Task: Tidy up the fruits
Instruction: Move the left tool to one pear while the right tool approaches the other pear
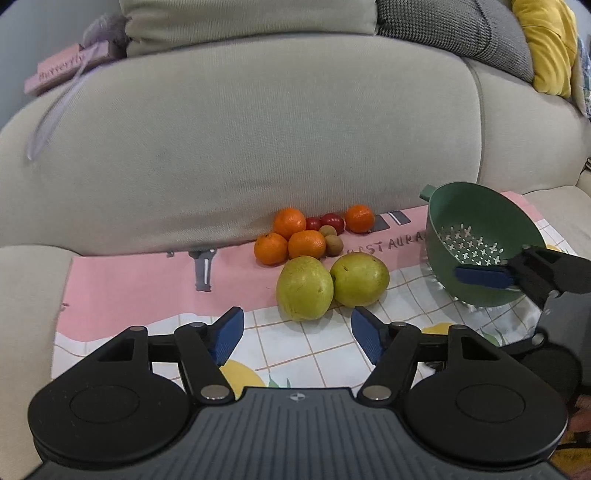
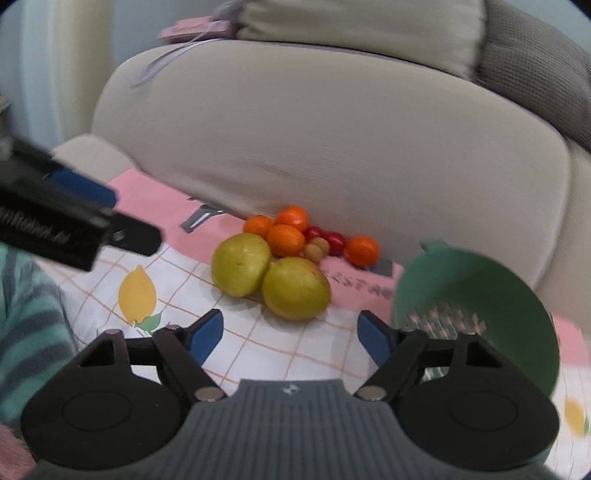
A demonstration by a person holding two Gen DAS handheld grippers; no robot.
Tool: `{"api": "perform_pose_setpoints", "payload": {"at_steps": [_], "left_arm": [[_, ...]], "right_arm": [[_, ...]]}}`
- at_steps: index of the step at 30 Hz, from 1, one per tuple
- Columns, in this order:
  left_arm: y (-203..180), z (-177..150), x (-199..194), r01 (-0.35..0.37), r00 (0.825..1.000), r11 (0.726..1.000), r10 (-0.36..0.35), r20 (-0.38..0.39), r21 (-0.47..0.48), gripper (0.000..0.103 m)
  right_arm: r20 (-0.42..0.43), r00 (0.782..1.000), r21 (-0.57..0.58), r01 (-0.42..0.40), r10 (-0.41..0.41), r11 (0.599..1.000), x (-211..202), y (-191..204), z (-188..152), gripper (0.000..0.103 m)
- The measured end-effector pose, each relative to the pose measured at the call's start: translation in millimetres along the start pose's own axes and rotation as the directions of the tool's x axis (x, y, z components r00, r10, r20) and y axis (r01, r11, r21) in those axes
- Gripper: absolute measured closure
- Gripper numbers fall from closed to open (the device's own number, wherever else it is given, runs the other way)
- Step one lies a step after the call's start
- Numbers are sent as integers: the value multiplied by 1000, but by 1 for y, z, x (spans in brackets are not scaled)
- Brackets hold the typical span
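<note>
Two green pears (image 1: 305, 288) (image 1: 360, 280) lie side by side on the patterned cloth (image 1: 129, 295), with several oranges (image 1: 306, 243), red cherry tomatoes (image 1: 332, 220) and small brown fruits (image 1: 333, 245) behind them against the sofa. A green colander (image 1: 476, 236) stands tilted at the right. My left gripper (image 1: 297, 334) is open and empty just in front of the pears. My right gripper (image 2: 290, 336) is open and empty, near the pears (image 2: 295, 288) (image 2: 240, 264), with the colander (image 2: 476, 317) beside its right finger. The right gripper shows in the left wrist view (image 1: 517, 277) at the colander's rim.
A beige sofa backrest (image 1: 258, 140) rises right behind the fruit. Cushions (image 1: 458, 33) and a pink box (image 1: 62, 70) sit on top. The left gripper's body crosses the right wrist view (image 2: 74, 225) at the left. A striped sleeve (image 2: 29, 325) is at the far left.
</note>
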State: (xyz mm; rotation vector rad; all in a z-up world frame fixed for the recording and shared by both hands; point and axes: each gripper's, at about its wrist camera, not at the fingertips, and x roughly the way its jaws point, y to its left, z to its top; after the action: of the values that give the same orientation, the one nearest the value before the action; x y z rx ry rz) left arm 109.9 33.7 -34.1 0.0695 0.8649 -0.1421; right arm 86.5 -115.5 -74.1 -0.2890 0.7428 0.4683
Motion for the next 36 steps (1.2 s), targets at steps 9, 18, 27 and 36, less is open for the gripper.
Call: {"api": "perform_pose_setpoints", "payload": {"at_steps": [9, 18, 27, 36], "left_arm": [[14, 19, 44, 36, 998, 999, -38, -59, -36, 24], [21, 23, 86, 90, 989, 993, -98, -114, -70, 24], [34, 21, 112, 151, 978, 978, -170, -123, -146, 24], [32, 19, 134, 178, 964, 965, -210, -161, -194, 24]], "right_arm": [[-34, 999, -132, -46, 41, 990, 49, 6, 14, 28], [-71, 996, -203, -64, 51, 977, 83, 3, 23, 20], [-105, 992, -227, -89, 66, 970, 110, 2, 21, 20], [-128, 992, -247, -50, 18, 968, 120, 0, 13, 27]]}}
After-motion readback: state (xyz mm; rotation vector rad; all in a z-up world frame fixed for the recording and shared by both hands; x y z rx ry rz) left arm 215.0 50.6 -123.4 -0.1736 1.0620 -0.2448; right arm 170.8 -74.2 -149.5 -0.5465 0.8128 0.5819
